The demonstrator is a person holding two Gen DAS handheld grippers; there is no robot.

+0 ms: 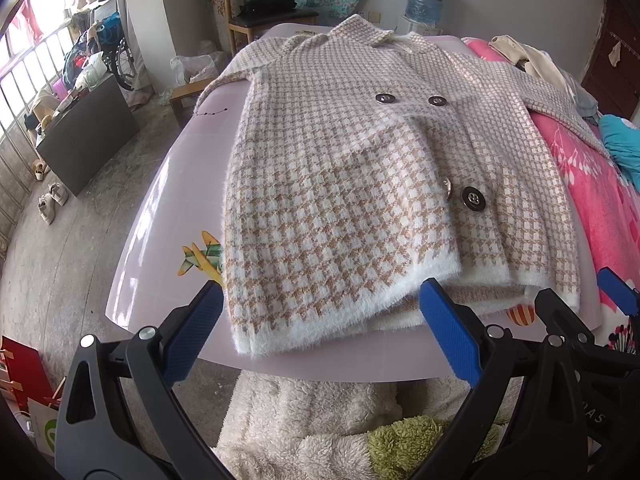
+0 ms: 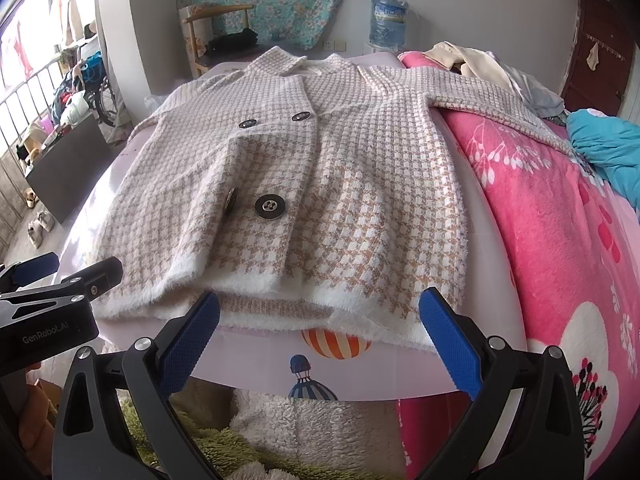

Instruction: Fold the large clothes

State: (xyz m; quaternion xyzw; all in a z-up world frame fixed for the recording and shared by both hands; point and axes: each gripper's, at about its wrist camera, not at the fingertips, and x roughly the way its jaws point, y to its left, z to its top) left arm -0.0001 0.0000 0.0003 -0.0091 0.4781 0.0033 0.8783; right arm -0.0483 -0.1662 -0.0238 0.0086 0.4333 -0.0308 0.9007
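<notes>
A fuzzy beige-and-white houndstooth coat with dark round buttons lies front-up and flat on a pale lilac board, collar at the far end, white hem toward me. It also shows in the right wrist view; its right sleeve stretches out over the pink blanket. My left gripper is open and empty, hovering just short of the hem's left part. My right gripper is open and empty, just short of the hem's right part. The left gripper also shows at the left edge of the right wrist view.
The lilac board rests on a bed with a pink floral blanket. Loose clothes and a teal garment lie at the far right. Fleecy white and green fabric lies below the board's near edge. A wooden chair stands behind.
</notes>
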